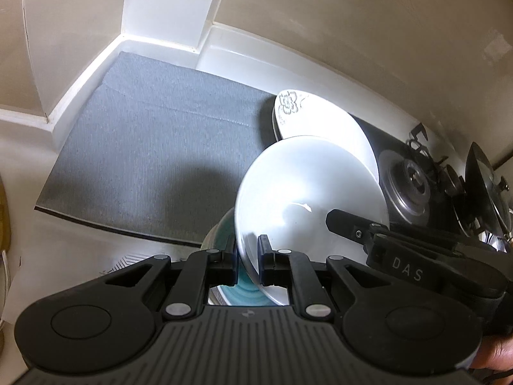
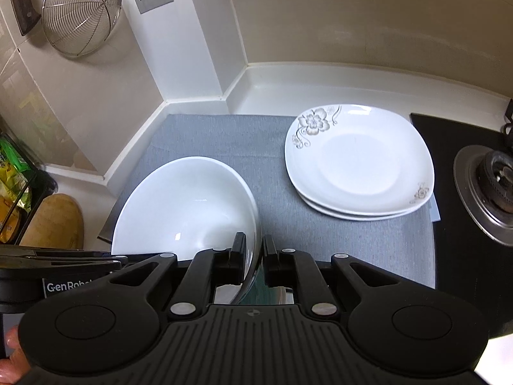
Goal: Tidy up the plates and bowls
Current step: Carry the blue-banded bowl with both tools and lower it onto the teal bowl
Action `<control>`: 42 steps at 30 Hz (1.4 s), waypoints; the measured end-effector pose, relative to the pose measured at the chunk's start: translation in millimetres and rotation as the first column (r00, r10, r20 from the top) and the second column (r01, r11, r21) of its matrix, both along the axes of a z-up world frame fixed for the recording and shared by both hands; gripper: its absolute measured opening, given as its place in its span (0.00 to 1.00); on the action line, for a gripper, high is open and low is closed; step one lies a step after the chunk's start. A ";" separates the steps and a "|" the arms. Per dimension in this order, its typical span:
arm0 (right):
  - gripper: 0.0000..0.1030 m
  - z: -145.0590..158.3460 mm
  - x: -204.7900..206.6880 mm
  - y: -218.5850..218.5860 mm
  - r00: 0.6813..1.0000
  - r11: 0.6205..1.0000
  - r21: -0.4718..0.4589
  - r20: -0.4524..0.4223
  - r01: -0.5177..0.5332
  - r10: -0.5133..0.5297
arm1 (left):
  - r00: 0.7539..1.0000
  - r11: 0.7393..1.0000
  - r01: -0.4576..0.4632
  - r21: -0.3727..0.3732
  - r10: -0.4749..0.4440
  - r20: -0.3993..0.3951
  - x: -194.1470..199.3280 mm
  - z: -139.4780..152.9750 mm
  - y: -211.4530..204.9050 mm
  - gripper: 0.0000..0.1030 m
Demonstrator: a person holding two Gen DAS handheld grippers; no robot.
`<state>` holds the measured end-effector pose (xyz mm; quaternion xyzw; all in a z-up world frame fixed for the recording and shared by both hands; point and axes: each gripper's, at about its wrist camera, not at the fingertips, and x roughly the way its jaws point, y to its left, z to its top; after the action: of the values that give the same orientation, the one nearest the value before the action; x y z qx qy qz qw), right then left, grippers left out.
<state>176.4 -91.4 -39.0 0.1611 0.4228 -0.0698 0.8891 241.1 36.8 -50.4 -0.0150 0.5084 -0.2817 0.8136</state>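
Both the left gripper [image 1: 248, 256] and the right gripper [image 2: 254, 258] are clamped on opposite rims of the white bowl [image 2: 186, 205]; the stacked plates [image 2: 359, 163] lie toward the tabletop's far right.

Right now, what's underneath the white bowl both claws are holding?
Below the white bowl a teal-glazed dish shows, just under the left claw. The bowl covers most of it, so its shape and contents stay hidden.
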 end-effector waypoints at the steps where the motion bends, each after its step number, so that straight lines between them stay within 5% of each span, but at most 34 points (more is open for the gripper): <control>1: 0.11 -1.0 -1.0 0.5 1.000 1.000 0.002 -0.003 0.000 0.000 | 1.000 1.000 0.003 0.003 -0.003 0.000 -1.1 -0.4 0.0 0.11; 42: 0.11 -27.6 4.5 0.2 0.995 0.998 0.056 -0.094 -0.008 0.013 | 0.999 0.997 0.035 0.072 -0.032 -0.036 -1.9 -20.8 -6.7 0.12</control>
<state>181.0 -91.2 -66.6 0.1802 0.4669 -0.0609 0.8636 239.2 30.1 -71.3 0.0180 0.5327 -0.2763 0.7997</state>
